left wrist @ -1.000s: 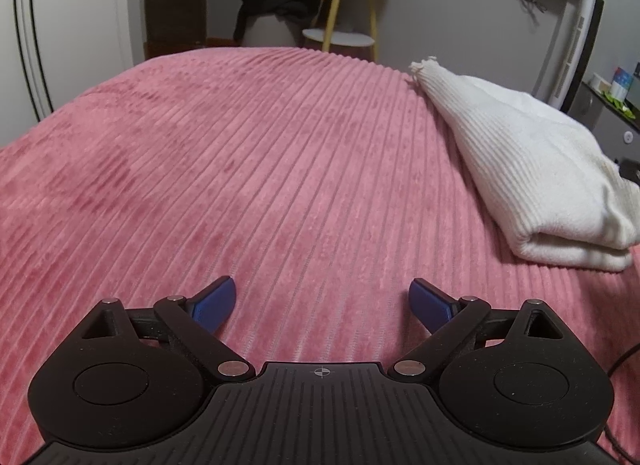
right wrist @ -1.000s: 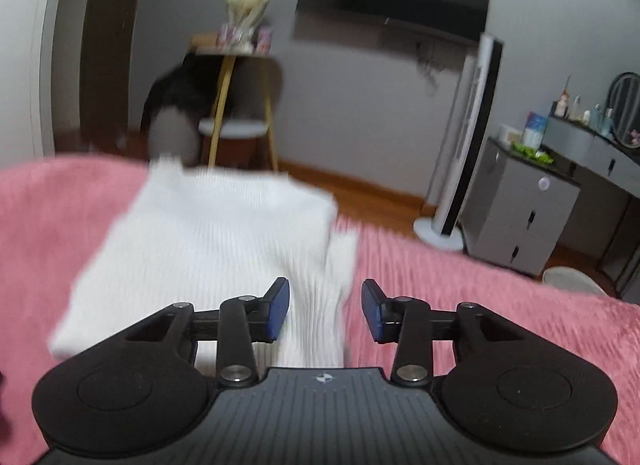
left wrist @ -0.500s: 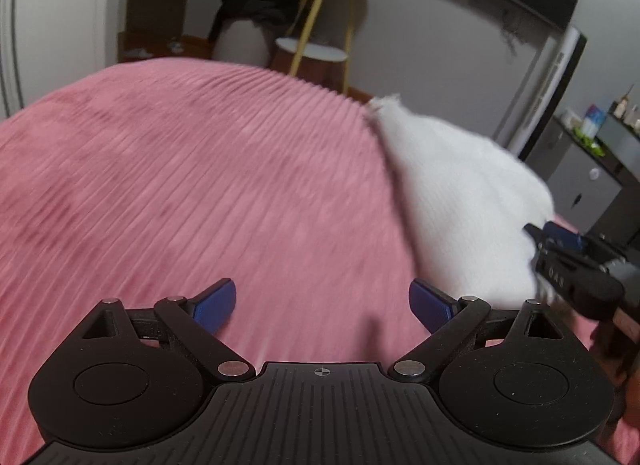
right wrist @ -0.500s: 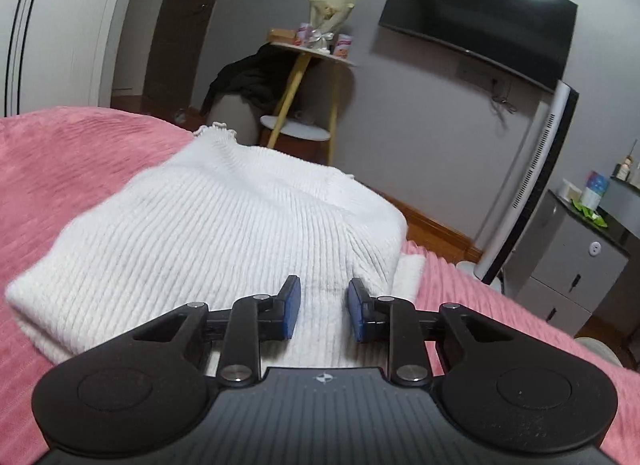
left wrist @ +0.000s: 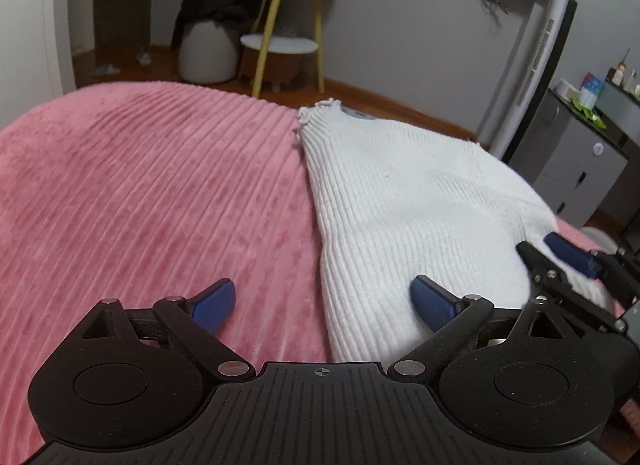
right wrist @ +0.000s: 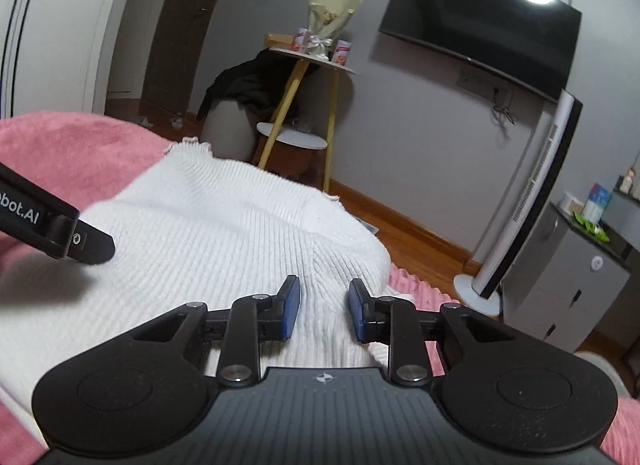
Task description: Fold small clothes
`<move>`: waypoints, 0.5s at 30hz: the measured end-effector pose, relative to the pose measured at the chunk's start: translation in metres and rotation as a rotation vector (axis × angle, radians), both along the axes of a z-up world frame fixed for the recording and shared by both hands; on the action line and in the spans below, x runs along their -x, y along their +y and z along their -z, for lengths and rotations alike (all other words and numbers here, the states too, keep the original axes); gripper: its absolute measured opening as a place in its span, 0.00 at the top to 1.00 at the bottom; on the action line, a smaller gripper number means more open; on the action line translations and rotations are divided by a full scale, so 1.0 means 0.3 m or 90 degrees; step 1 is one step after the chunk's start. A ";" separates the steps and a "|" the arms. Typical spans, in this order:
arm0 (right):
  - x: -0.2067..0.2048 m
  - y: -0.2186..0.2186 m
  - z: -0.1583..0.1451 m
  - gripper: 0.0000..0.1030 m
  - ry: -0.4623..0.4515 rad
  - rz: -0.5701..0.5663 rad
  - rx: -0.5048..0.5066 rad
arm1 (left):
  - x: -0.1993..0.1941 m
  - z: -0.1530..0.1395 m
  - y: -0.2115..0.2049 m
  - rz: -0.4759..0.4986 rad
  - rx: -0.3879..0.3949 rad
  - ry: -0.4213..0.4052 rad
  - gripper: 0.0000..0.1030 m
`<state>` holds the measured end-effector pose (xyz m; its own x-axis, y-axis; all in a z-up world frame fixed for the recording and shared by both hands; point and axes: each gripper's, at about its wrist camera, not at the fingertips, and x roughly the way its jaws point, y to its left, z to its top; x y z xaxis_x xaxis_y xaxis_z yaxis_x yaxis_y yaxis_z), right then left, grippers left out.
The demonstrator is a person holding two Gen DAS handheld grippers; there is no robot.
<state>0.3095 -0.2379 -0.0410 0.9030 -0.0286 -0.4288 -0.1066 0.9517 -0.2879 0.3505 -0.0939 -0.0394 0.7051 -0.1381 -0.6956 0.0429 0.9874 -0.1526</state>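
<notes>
On the right side of the pink ribbed bedspread [left wrist: 140, 201] lies one white ribbed knit sweater [left wrist: 408, 217], its frilled hem at the far end toward the foot of the bed. It looks already doubled over, a thick rounded edge showing along its near left side, so at least one fold seems done. How many more it needs is hard to judge; the bundle is still long, and a further fold across its length looks likely.

One garment is visible; no other small clothes show on the bed. There are two grippers. The left gripper [left wrist: 324, 301] has its blue pads spread wide, holding nothing, straddling the sweater's left edge with one pad over the bedspread and the other over the knit. The right gripper [right wrist: 323, 307] sits at the near right part of the sweater, its pads partly closed with a ridge of knit between them; whether they actually pinch the fabric I cannot tell.
</notes>
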 end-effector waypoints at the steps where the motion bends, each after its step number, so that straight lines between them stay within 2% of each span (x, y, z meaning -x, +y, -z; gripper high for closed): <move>1: -0.001 -0.004 0.007 0.76 -0.004 -0.003 -0.001 | 0.003 0.003 -0.006 0.000 -0.006 -0.004 0.03; 15: -0.003 -0.037 0.028 0.75 -0.009 -0.011 -0.022 | 0.004 -0.002 -0.024 -0.005 -0.035 -0.007 0.02</move>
<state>0.3106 -0.2489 -0.0493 0.9091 0.0018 -0.4166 -0.1192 0.9593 -0.2560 0.3492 -0.1011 -0.0388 0.7133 -0.0942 -0.6945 0.0360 0.9945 -0.0979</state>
